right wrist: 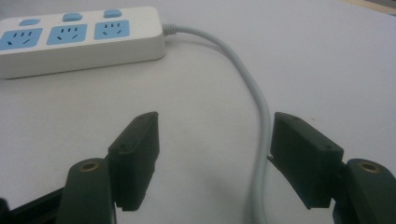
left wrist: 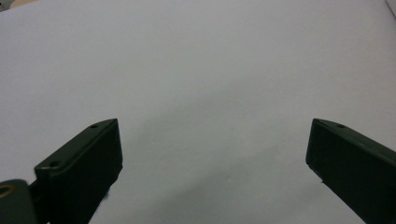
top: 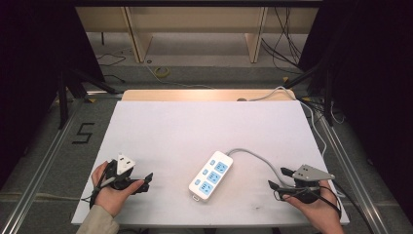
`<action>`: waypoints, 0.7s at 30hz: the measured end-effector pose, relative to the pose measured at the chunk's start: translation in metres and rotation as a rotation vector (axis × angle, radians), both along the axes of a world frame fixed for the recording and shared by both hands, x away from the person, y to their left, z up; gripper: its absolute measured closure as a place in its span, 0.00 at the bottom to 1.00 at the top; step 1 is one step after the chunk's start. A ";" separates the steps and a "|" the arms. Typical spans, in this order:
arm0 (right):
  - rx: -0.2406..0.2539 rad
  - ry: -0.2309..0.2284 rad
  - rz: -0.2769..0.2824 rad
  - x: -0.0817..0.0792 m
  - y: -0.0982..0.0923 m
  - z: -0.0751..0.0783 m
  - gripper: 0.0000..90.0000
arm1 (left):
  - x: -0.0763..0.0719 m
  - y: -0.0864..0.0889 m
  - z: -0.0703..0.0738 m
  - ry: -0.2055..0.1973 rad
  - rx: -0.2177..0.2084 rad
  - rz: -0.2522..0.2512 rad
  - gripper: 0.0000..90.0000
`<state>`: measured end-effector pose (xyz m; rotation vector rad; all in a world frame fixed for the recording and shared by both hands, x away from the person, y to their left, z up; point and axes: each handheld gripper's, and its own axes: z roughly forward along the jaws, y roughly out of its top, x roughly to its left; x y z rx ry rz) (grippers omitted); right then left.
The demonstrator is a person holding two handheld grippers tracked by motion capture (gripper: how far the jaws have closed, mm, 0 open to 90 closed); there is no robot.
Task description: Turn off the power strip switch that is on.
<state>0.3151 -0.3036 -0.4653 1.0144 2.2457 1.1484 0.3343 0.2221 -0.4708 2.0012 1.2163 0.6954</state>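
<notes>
Likely rigid, light, slick strip [top: 211, 176]: grip across its narrow sides, not cable [right wrist: 254, 93]. Both grippers' fingers [right wrist: 135, 154] released, empty.

White table [top: 160, 131], power strip [top: 211, 175] atop.

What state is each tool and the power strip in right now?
Left tool: open, nothing between its jaws, over bare table.
Right tool: open, empty, the cable running between its jaws.
Power strip: flat on the table, three sockets face up, all unplugged.
Cable: attached to the strip, lying slack.
</notes>
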 end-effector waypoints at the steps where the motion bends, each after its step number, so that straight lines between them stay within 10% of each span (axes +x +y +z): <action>1: -0.002 0.001 0.001 0.000 0.000 0.001 0.39 | 0.000 0.000 0.000 0.000 0.000 0.001 0.04; 21: -0.064 0.019 0.018 0.002 0.000 0.014 0.92 | 0.000 0.002 0.001 -0.001 0.001 0.011 0.05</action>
